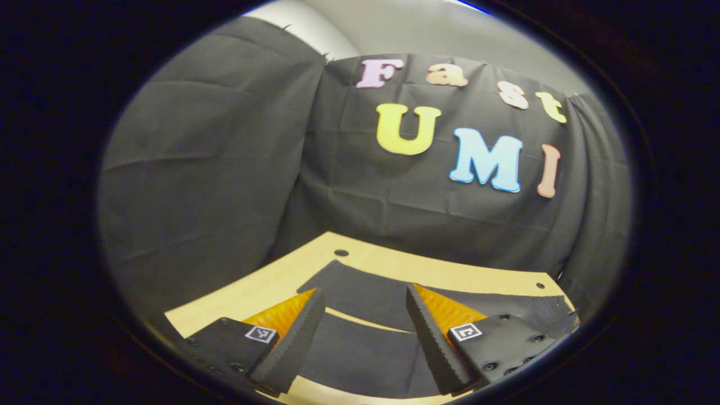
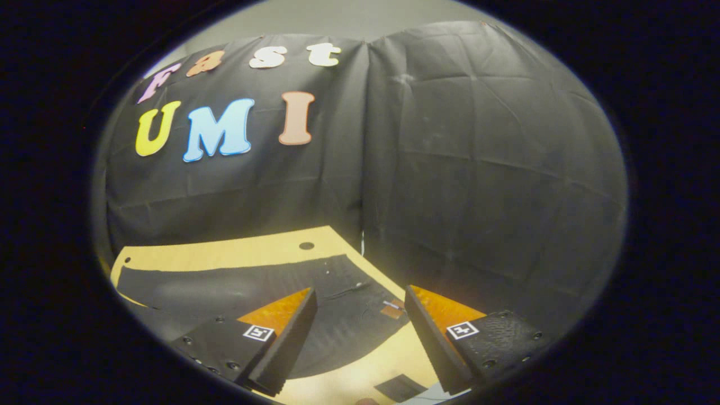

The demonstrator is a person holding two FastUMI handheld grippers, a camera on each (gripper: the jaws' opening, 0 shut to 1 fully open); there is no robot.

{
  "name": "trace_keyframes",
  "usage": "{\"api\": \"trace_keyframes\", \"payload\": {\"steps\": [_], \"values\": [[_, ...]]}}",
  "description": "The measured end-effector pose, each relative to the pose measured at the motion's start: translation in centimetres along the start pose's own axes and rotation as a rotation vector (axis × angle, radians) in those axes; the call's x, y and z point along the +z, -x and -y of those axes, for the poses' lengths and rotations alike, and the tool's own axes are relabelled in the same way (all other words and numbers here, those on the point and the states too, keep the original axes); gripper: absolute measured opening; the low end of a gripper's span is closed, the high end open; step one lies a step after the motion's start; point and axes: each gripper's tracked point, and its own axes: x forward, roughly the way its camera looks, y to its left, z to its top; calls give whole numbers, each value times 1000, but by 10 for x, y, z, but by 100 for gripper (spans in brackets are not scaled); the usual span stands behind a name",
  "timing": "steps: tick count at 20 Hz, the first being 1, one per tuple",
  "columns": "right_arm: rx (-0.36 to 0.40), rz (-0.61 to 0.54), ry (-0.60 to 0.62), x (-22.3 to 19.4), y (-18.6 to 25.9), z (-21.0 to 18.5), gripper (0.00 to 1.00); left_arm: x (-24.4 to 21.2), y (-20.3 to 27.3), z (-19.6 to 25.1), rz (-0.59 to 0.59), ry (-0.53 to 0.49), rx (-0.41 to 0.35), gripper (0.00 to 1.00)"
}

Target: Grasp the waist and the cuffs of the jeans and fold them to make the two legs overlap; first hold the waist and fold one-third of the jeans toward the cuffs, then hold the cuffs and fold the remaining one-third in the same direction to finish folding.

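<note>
In the left gripper view the bench point(image 1: 394, 264) shows as a pale wooden band across the lower middle of the frame, its far edge curving from lower left up to centre and down toward lower right, right against the black cloth wall point(image 1: 225, 169). Two small round holes sit near that far edge, one at centre point(image 1: 341, 253) and one at right point(image 1: 540, 286). A strip of bare wood runs between the far edge and the jeans point(image 1: 365, 315), and a wider bare patch lies at lower left. The dark jeans lie flat on the bench, spread across the bottom of the frame, with a thin sliver of wood showing between the two legs. The left claw point(image 1: 365, 326) stands wide apart, holding nothing, above the jeans; whether it touches the cloth cannot be told.

In the right gripper view the bench point(image 2: 236, 250) fills the lower left, its far edge meeting the wall point(image 2: 478, 169) and its right edge slanting down toward lower centre. One hole point(image 2: 306, 246) lies near the far corner, another point(image 2: 127, 260) at far left. The jeans point(image 2: 225, 287) stretch from the left of the frame to lower centre, the waist end with a small patch point(image 2: 392, 309) near the bench's right edge. Bare wood lies behind them and below them at bottom centre. The right claw point(image 2: 360, 332) is wide open and empty, the waist end between and beyond its fingers.
</note>
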Motion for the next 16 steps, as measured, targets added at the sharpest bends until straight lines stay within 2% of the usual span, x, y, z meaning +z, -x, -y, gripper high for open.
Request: {"api": "trace_keyframes", "payload": {"steps": [2, 3, 7, 9, 16], "values": [[4, -66, -37, -13, -6, 3, 95, -24, -9, -24, -99, 132, 53, 92], [12, -98, -69, -18, -7, 3, 95, -37, -12, -41, -148, 202, 85, 96], [55, -262, -254, -54, -18, -1, 96, -95, -4, -86, -315, 416, 197, 97], [74, -354, -354, -75, -23, -2, 95, -111, -4, -102, -359, 490, 239, 97], [100, -547, -610, -119, -47, -1, 96, -157, -13, -152, -458, 736, 363, 97]]}}
